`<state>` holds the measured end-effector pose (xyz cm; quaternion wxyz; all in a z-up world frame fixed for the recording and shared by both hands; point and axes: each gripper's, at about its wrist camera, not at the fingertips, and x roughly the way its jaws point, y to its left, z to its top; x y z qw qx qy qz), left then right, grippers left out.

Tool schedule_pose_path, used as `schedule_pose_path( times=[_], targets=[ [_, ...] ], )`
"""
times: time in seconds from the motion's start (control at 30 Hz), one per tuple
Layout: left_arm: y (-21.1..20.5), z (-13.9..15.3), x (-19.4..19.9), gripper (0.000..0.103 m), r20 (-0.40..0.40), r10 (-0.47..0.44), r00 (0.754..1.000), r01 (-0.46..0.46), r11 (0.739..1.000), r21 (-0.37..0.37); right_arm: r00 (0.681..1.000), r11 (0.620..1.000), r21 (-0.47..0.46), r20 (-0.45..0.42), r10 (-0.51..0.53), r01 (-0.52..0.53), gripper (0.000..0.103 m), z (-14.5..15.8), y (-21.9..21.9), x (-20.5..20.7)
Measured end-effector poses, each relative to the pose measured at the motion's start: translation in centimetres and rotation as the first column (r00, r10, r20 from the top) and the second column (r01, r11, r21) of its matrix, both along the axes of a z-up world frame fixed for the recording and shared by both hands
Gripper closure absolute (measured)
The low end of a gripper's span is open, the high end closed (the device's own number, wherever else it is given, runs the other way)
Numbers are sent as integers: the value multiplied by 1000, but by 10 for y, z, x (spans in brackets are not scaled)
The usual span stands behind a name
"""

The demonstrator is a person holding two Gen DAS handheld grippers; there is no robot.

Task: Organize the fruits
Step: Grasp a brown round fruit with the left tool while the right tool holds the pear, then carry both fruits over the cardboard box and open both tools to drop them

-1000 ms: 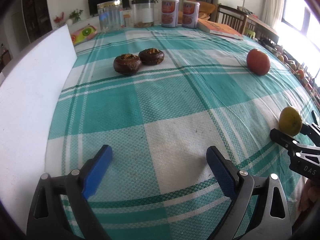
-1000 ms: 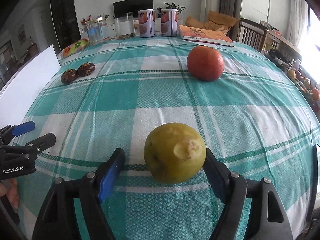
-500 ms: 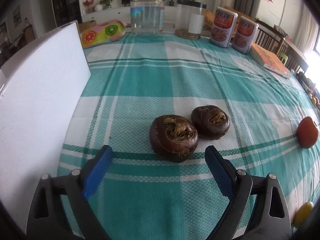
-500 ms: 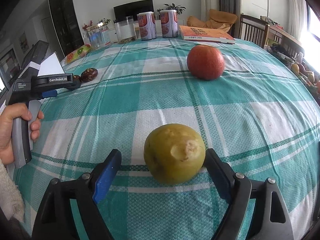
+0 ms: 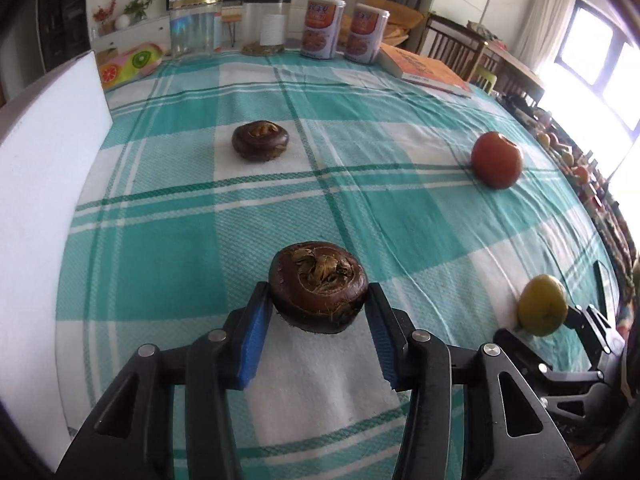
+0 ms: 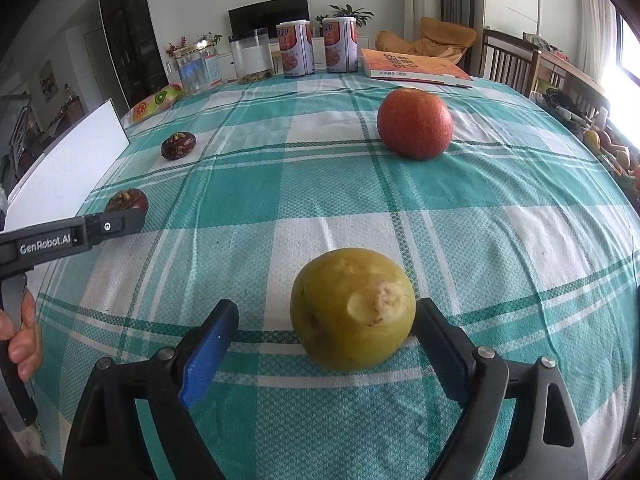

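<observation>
My left claw (image 5: 319, 307) was closing, its blue pads pressed on either side of a dark brown water chestnut (image 5: 318, 286) above the checked cloth of the desk (image 5: 400, 216). A second chestnut (image 5: 260, 141) lay farther off on a white square. A red fruit (image 5: 497, 159) sat well apart to the right. At the right edge, a yellow fruit (image 5: 542, 305) rested between the fingers of my right claw (image 5: 548, 330). A white board (image 5: 44, 184) stood along the left.
</observation>
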<state>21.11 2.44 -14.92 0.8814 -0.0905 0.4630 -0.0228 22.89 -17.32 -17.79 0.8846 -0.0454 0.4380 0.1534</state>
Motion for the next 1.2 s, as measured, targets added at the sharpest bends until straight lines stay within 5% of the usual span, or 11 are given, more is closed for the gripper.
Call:
schedule_pose_path(
  times=[0.1,0.23,0.33,0.43,0.9,1.07,1.2],
  targets=[
    [-17,-3,-25,54,-9,-67,998,66,998,-12,1000,1000,9,1,-3,3,14,0,-2,0],
    [-20,-8,-42,49,37,-98,994,96,993,65,1000,1000,14,1,-4,4,14,1,-3,-1],
    [-20,-12,-42,11,47,-108,993,102,988,113,1000,1000,14,1,-4,4,14,1,-3,-1],
    [-27,-17,-40,8,41,-100,994,91,979,184,1000,1000,15,1,-4,4,14,1,-3,-1],
    [-25,-19,-39,5,37,-92,995,84,981,175,1000,997,73,4,18,-19,11,4,-8,-4],
    [-19,-16,-39,6,18,-112,994,109,986,126,997,960,270,7,71,-71,11,21,-42,-15],
    [-13,-6,-39,7,45,-106,993,103,993,55,999,978,206,0,37,-37,11,18,-47,-16]
  ],
)
